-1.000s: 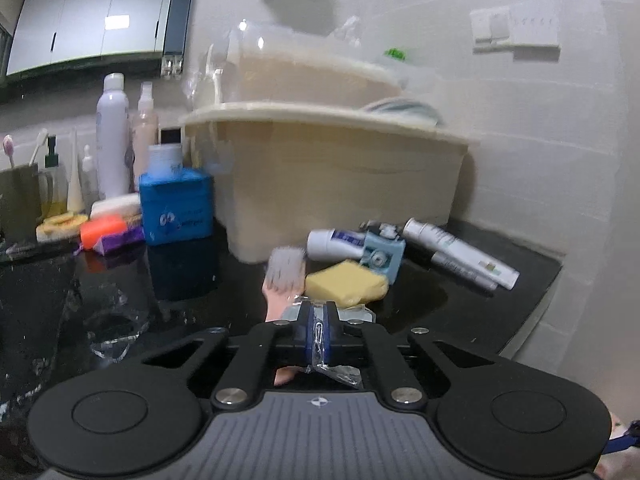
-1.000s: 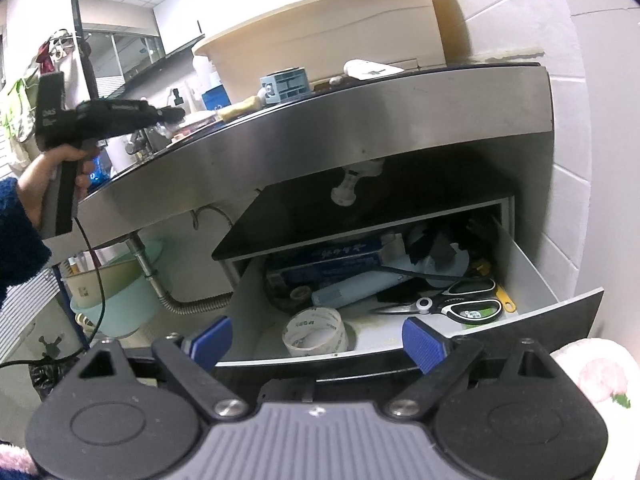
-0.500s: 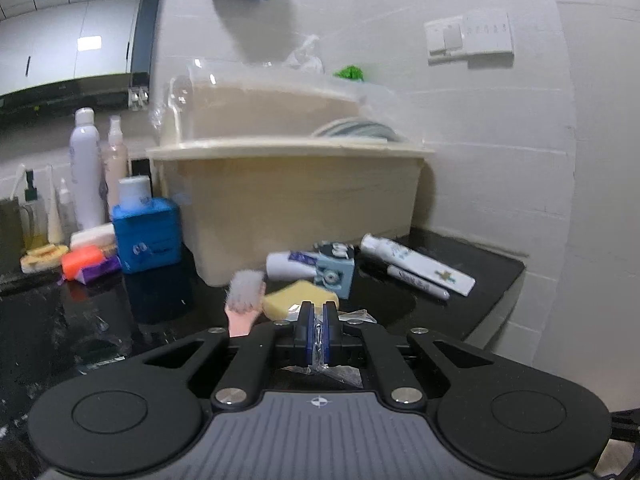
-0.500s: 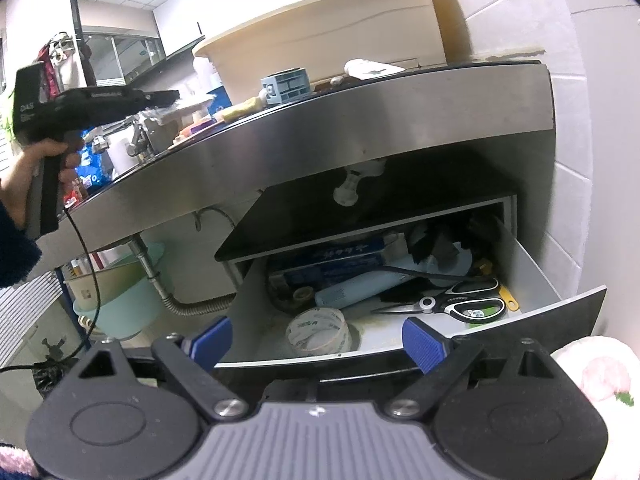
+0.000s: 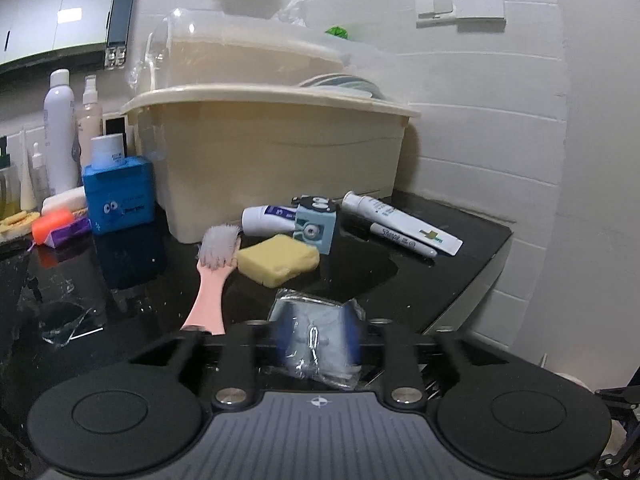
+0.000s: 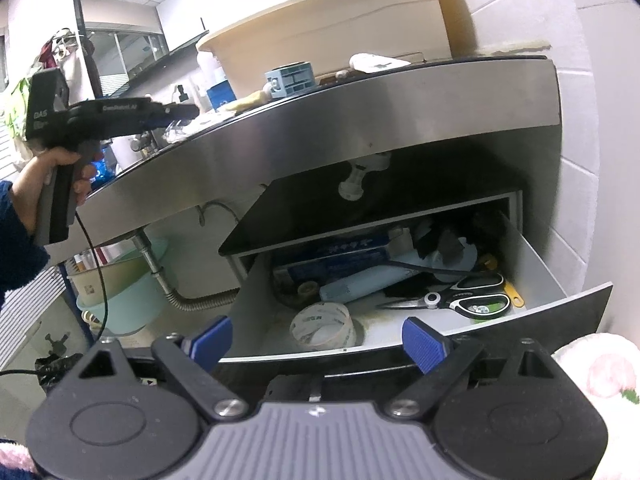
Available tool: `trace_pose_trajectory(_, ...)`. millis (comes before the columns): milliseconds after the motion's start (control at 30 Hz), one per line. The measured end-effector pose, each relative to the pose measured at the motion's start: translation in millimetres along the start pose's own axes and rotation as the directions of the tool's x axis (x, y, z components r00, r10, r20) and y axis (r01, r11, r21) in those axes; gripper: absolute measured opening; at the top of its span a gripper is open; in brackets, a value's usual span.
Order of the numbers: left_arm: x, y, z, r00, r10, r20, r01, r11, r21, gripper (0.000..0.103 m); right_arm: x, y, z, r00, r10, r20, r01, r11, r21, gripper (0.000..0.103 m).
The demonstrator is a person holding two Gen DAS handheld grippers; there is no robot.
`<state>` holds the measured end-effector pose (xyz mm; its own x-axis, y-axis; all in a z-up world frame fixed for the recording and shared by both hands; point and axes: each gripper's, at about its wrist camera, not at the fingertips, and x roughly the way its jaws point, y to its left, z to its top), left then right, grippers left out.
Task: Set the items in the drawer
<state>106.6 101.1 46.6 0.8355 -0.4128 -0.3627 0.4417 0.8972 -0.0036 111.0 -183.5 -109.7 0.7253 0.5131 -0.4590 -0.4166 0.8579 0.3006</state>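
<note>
Crinkly plastic packet (image 5: 316, 336) pinched in my left tool (image 5: 318, 340), lower centre; light, slippery. Right tool (image 6: 320, 344) spread wide, empty, facing open drawer (image 6: 552, 268).

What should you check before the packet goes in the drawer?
1. Left gripper holds the clear plastic packet: cannot tell; the blue pads look blurred and a little apart.
2. Drawer is open: ok.
3. Free spot inside: ok, the bare white floor at the front, beside the tape roll and near the scissors.
4. Right gripper is open and empty: ok.
5. Right gripper is clear of the drawer opening: cannot tell; it sits low before the drawer front.
6. Brush and yellow sponge left on the counter: ok, both lie untouched.
</note>
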Motion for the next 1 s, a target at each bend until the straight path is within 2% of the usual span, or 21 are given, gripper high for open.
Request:
trace_pose_trajectory(100,-3.5,-2.8,3.9,1.000,0.009,0.004,-0.009,1.000,0.016,0.040,0.1,0.6,0.0,1.000,0.002,-0.001,-0.002,1.000,-0.002,0.092)
trace_pose_trajectory(233,-5.0,0.8,5.0,1.000,0.003,-0.029,-0.003,1.000,-0.018,0.040,0.2,1.5,-0.1,1.000,0.004,-0.002,-0.004,1.000,-0.004,0.092)
trace_pose_trajectory(333,-5.3,1.8,4.6,0.998,0.023,-0.050,-0.024,0.999,-0.023,0.034,0.3,2.1,-0.1,1.000,0.006,-0.003,-0.006,1.000,-0.006,0.092)
trace_pose_trajectory(433,-2.6,2.6,3.6,0.997,0.024,-0.069,-0.025,0.999,-0.025,0.024,0.7,2.5,0.1,1.000,0.007,-0.005,-0.007,1.000,-0.006,0.092)
trace_pose_trajectory(600,2.6,3.9,1.7,0.995,0.022,-0.101,-0.025,0.999,-0.029,0.017,0.2,0.8,0.0,1.000,0.007,-0.006,-0.007,1.000,-0.003,0.092)
trace_pose_trajectory(633,3.8,4.3,1.1,0.994,0.018,-0.107,-0.022,0.999,-0.033,0.012,0.3,0.9,-0.1,1.000,0.006,-0.007,-0.006,1.000,-0.003,0.092)
trace_pose_trajectory(767,3.7,0.0,-0.7,0.994,0.037,-0.100,-0.038,0.999,-0.007,0.005,1.3,0.8,-0.2,1.000,0.005,-0.010,-0.005,1.000,-0.003,0.092)
trace_pose_trajectory(1000,-3.4,-5.0,5.9,0.998,0.045,-0.053,-0.045,0.999,0.000,0.004,0.4,-1.0,1.2,1.000,0.003,-0.002,-0.003,1.000,0.002,0.092)
